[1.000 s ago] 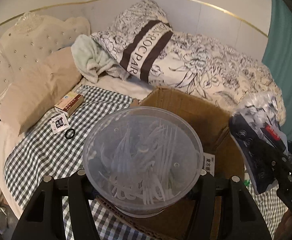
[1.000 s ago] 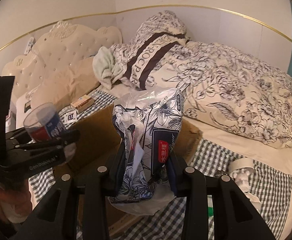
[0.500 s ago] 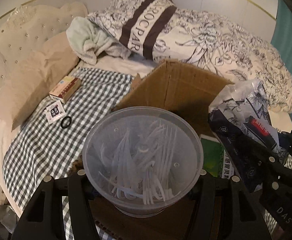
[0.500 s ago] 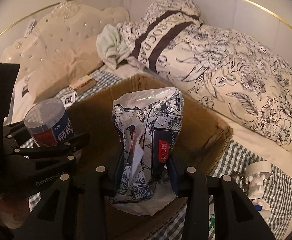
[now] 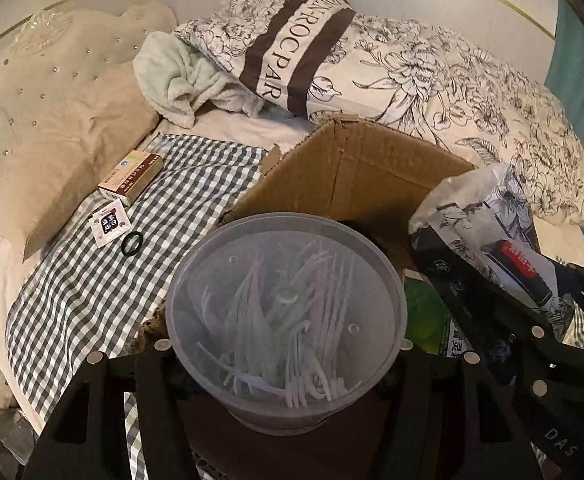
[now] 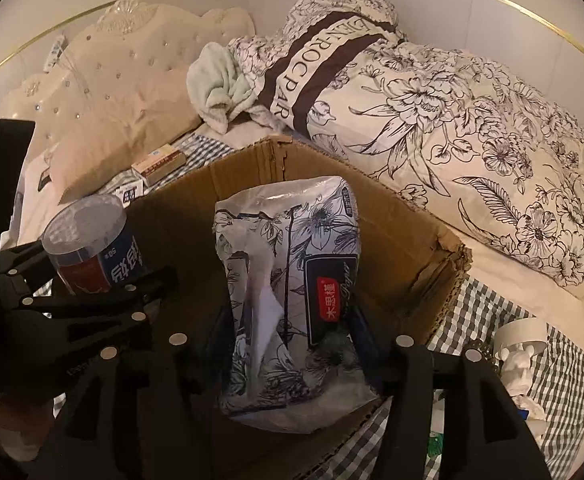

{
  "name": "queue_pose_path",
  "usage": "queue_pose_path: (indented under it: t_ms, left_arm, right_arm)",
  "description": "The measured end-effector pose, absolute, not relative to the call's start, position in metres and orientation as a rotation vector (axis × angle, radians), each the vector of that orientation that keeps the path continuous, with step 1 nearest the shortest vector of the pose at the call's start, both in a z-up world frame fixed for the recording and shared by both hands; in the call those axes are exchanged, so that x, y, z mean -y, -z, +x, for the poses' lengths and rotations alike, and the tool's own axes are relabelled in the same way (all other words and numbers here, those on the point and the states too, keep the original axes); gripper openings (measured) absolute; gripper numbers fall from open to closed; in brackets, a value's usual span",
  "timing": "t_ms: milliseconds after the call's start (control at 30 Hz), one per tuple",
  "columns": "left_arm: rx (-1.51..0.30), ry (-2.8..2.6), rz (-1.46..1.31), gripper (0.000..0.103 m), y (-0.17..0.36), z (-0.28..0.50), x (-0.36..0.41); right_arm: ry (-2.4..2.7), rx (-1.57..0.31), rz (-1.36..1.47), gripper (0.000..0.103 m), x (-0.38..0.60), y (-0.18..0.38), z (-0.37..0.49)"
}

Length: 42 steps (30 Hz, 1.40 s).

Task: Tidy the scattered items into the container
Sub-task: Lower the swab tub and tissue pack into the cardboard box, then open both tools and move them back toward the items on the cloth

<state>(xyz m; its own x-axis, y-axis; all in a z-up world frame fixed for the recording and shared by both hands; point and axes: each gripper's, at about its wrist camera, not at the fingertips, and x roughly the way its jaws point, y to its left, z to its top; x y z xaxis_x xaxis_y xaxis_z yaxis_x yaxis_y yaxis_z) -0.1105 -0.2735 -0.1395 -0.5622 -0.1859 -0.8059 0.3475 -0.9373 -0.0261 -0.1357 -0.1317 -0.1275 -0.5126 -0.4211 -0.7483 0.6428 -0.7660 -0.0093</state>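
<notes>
Grippers hang over the cardboard box (image 5: 372, 172): your left gripper (image 5: 284, 356) clamps a clear round tub (image 5: 286, 320) of white plastic sticks, your right gripper (image 6: 292, 344) squeezes a floral tissue pack (image 6: 292, 280). Inside lies a green packet (image 5: 428, 312). Beyond, a small carton (image 5: 131, 177) rests on checked cloth (image 5: 92, 280).

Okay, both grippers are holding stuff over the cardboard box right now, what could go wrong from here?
1. The left hand-held gripper and right hand-held gripper sit close together over the cardboard box; they could bump when releasing.
2. The plastic tub of white sticks is held with its top facing the camera; dropped that way, it may land on its side and could spill.
3. The tissue pack is soft and could slip or snag on a finger.
</notes>
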Motion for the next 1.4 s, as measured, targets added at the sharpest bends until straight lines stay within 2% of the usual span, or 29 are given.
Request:
queue_pose_path:
  t_ms: [67, 200, 300, 767, 867, 1000, 1067, 1200, 1400]
  left_arm:
    - [-0.279, 2.531, 1.234, 0.078, 0.134, -0.107, 0.276]
    - [-0.304, 2.547, 1.166, 0.085, 0.122, -0.100, 0.278]
    - [-0.323, 2.549, 1.134, 0.086, 0.118, -0.095, 0.281]
    - [-0.319, 2.574, 1.074, 0.086, 0.100, -0.075, 0.272]
    - [-0.323, 2.578, 1.050, 0.089, 0.094, -0.070, 0.270]
    - [-0.332, 2.580, 1.000, 0.091, 0.082, -0.061, 0.264]
    - [-0.326, 2.589, 0.962, 0.094, 0.073, -0.055, 0.260]
    - [-0.323, 2.597, 0.905, 0.103, 0.059, -0.046, 0.252]
    - [-0.296, 2.620, 0.844, 0.103, 0.036, -0.038, 0.228]
  right_arm:
    - [2.281, -0.368, 1.005, 0.062, 0.129, 0.125, -0.135]
    - [2.308, -0.338, 0.981, 0.067, 0.122, 0.117, -0.133]
    - [2.323, -0.315, 0.953, 0.070, 0.117, 0.108, -0.130]
    - [2.384, -0.276, 0.863, 0.071, 0.094, 0.073, -0.105]
    - [2.395, -0.255, 0.840, 0.076, 0.086, 0.065, -0.097]
    - [2.413, -0.231, 0.809, 0.078, 0.075, 0.055, -0.087]
    - [2.418, -0.224, 0.794, 0.080, 0.069, 0.050, -0.083]
    - [2.435, -0.211, 0.757, 0.094, 0.055, 0.039, -0.074]
    - [2.475, -0.191, 0.723, 0.103, 0.029, 0.025, -0.064]
